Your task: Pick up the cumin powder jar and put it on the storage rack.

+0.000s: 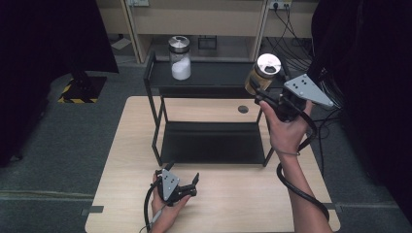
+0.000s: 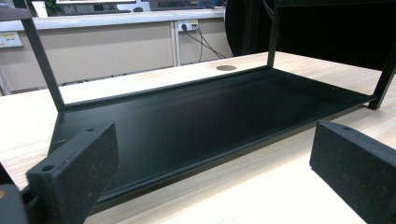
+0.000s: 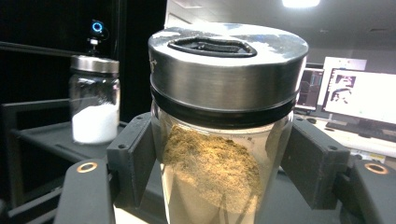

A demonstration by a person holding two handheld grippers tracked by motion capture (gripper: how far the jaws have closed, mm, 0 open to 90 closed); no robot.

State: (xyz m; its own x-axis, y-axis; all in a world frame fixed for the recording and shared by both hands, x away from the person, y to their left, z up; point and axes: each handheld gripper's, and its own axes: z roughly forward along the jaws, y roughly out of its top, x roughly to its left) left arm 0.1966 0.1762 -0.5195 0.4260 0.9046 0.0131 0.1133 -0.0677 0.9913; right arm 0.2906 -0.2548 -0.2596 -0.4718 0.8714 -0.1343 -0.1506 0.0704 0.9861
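Observation:
My right gripper (image 1: 259,91) is shut on a glass jar of brown powder (image 1: 261,74) with a steel lid, held in the air at the right end of the black rack's top shelf (image 1: 214,73). In the right gripper view the brown jar (image 3: 224,140) sits between both pads (image 3: 135,154). A second jar with white powder (image 1: 180,58) stands on the top shelf's left part; the white jar (image 3: 95,105) is also at the left of the right gripper view. My left gripper (image 1: 182,178) rests on the table in front of the rack, jaws open and empty, facing the lower shelf (image 2: 196,116).
The two-level black metal rack (image 1: 160,121) stands on a light wooden table (image 1: 121,145) with a round cable hole (image 1: 243,109) behind it. Cabinets and cables lie beyond the table. Grey floor surrounds it.

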